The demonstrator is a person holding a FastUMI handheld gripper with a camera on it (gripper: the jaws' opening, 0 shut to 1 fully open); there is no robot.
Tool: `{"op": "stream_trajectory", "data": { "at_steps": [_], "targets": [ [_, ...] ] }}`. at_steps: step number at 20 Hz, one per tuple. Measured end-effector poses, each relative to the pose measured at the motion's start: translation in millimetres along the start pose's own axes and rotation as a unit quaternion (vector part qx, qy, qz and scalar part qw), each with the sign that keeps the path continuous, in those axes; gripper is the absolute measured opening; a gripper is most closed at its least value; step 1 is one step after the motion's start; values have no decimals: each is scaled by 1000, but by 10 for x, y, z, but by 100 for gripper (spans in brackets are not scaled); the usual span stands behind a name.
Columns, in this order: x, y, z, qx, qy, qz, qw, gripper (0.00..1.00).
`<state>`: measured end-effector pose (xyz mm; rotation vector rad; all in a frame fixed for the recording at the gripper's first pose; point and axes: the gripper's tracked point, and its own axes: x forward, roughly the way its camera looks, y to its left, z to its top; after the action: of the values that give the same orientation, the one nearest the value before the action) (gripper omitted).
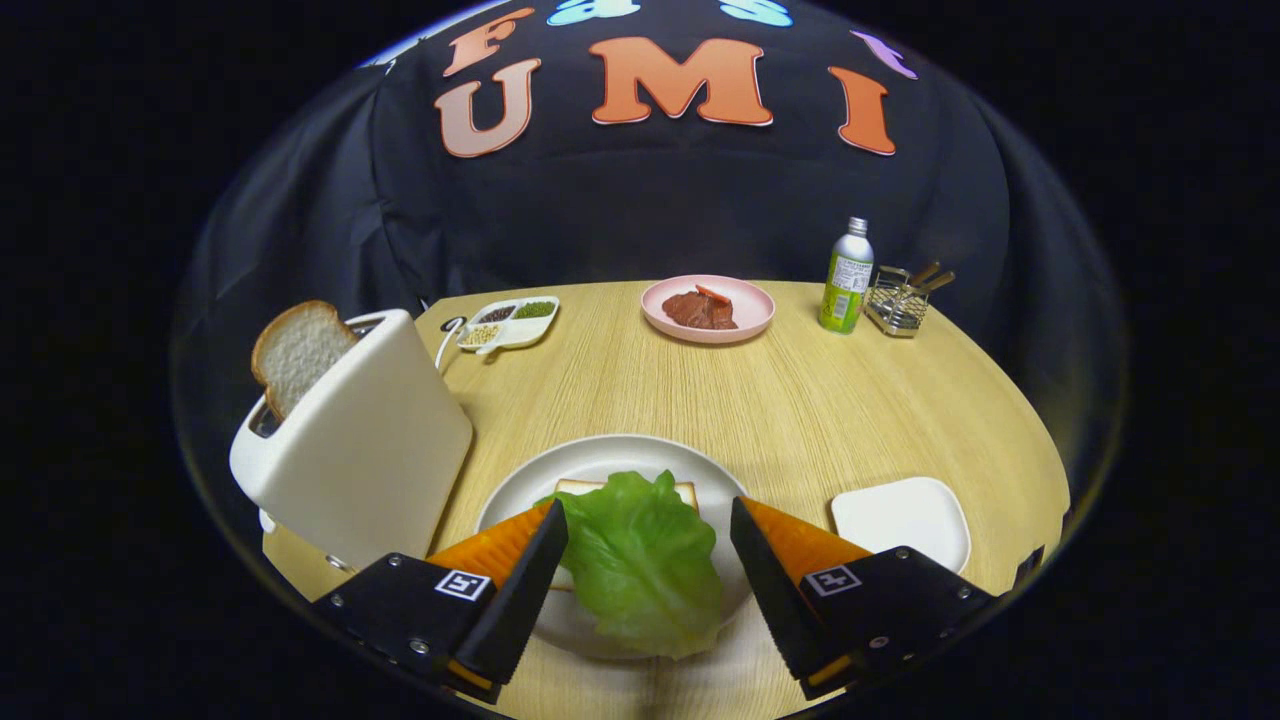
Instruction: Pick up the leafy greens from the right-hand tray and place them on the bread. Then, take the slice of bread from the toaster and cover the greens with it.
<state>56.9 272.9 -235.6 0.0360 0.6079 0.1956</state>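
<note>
Taking the white plate [520, 480] as the landmark, the toaster [360, 450] stands just to its left, tilted in this fisheye view, with a slice of bread [297, 350] standing upright in its slot, about half of it showing above the top. Beyond the toaster lies a small divided dish [508, 322] of beans or seeds.

On the plate rests the lower bread [580, 487], with just its far edge and corners showing, and the leafy greens [640, 560] lie over it, reaching down past the plate's near rim. So the first half of the task looks done. The gripper [648, 525] hovers above the plate with its fingers wide apart, one on each side of the greens; the left fingertip sits at the leaf's edge and may or may not touch it, while the right one stands clear of it.

The coming move, as I judge it, turns on the toaster slice: it lies up and to the left of the fingers, broad face toward the camera, long axis vertical.

Far beyond the plate sits a pink plate [745, 318] of meat. To the right of the white plate is the tray [905, 515]. Farther back stand a green-labelled bottle [848, 280], its print too small to read, and a wire rack [900, 305].
</note>
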Motion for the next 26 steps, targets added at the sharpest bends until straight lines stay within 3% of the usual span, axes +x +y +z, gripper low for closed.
{"op": "stream_trajectory", "data": {
  "at_steps": [13,19,26],
  "targets": [
    [-584,1069,1083,-48,-79,21,995,98],
    [-639,1878,1183,-55,-82,77,992,98],
    [-459,2262,1004,-75,-67,78,992,98]
  ]
}}
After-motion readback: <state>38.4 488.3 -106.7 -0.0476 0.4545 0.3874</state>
